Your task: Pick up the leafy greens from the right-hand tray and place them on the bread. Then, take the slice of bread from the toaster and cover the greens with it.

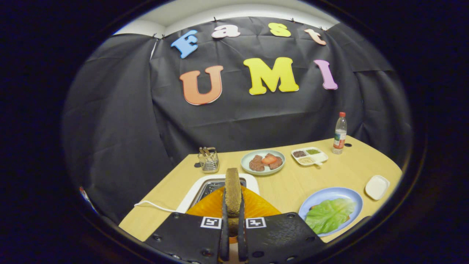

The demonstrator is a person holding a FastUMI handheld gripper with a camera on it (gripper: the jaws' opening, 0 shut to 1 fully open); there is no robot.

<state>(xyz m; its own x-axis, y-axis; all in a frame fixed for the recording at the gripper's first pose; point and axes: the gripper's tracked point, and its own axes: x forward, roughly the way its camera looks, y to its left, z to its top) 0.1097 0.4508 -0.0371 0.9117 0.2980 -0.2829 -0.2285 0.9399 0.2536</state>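
Observation:
My gripper [233, 207] is shut on a brown slice of bread [233, 185], held upright and edge-on between both fingers. The slice stands just above the slot of the white toaster [193, 195], which lies right beyond the fingers. A leaf of green lettuce [328, 215] lies on a blue plate [331, 193] to the right of the fingers; a brownish edge peeks out under the leaf at its left. An orange ridged dish [256, 205] sits under and behind the fingers.
On the wooden table [289, 183] beyond the toaster stand a glass holder with sticks [209, 160], a plate of meat and tomato [262, 162], a divided seasoning tray [309, 156] and a bottle [340, 134]. A small white dish [376, 187] lies right of the blue plate. A white cable [154, 206] runs left.

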